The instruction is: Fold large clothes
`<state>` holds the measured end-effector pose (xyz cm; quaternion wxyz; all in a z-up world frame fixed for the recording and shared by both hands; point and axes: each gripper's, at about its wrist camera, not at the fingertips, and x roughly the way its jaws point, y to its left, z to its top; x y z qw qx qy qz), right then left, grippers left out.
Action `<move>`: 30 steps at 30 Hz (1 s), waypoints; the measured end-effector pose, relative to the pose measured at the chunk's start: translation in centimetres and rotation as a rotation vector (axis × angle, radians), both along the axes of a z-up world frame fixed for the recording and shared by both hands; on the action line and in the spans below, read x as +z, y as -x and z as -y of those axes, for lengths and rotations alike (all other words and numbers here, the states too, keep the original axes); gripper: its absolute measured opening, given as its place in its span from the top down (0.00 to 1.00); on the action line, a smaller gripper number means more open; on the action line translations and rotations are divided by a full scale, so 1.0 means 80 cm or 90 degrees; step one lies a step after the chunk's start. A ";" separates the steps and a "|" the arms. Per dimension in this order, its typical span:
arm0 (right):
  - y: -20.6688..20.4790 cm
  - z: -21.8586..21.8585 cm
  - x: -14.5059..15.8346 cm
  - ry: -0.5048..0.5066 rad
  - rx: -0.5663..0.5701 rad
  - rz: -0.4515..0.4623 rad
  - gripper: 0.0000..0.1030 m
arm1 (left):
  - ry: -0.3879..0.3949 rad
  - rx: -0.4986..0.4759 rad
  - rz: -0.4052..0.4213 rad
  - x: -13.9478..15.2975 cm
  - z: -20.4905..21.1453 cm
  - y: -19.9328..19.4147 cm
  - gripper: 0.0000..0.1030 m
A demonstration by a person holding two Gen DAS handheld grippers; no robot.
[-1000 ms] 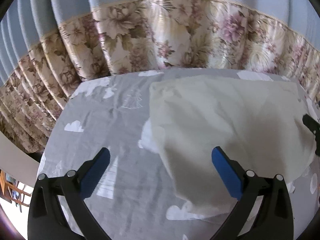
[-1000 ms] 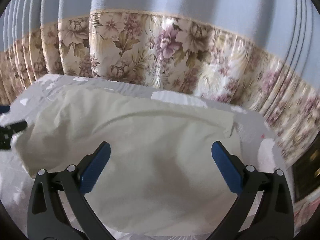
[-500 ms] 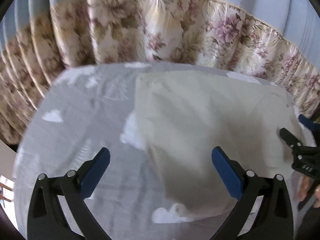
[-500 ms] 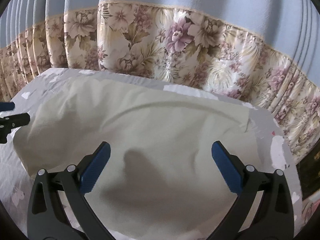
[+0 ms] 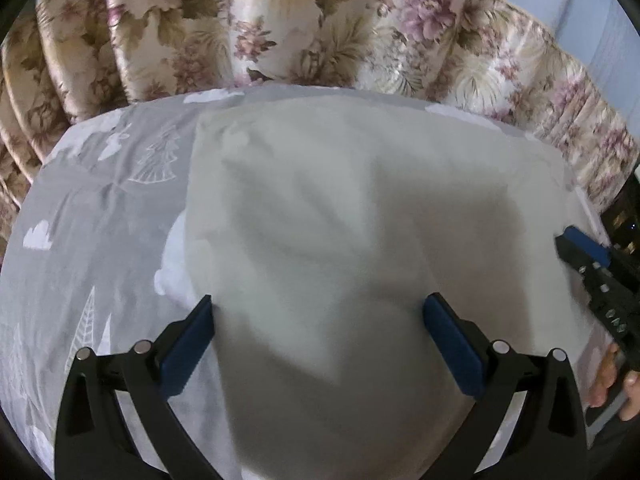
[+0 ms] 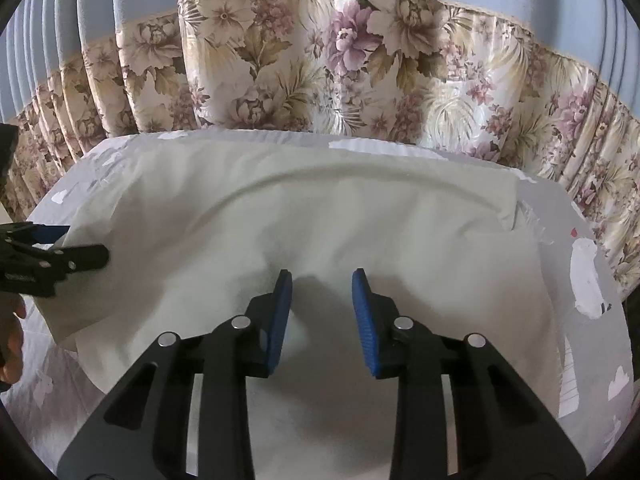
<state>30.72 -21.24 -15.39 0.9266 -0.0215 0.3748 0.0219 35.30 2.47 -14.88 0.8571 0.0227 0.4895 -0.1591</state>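
2 grippers low over a cream garment (image 5: 340, 240) spread on a grey printed sheet (image 5: 80, 220), fold apparently not yet begun.

From the left: the sheet shows white clouds and trees, and the garment lies mostly flat on it with soft creases, its far edge near the floral curtain (image 6: 320, 60). The left gripper (image 5: 320, 340) stands spread wide over the garment's near-left part, its pads pinching nothing. Farther right, the right gripper (image 6: 322, 312) is closing, jaws part-way in with cloth under the gap but no clear pinch yet. I judge the task early: no layer looks doubled over, so grasping, lifting and every fold remain.
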 end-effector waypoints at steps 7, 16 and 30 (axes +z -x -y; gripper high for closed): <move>-0.003 0.009 0.000 -0.029 -0.011 -0.001 0.54 | -0.007 0.012 -0.004 -0.012 0.015 -0.011 0.01; -0.023 0.003 -0.017 -0.033 -0.021 -0.020 0.90 | -0.021 -0.015 0.000 -0.008 0.021 -0.010 0.23; -0.028 0.006 -0.033 -0.065 -0.047 -0.031 0.91 | -0.012 0.004 -0.015 -0.001 0.010 -0.009 0.20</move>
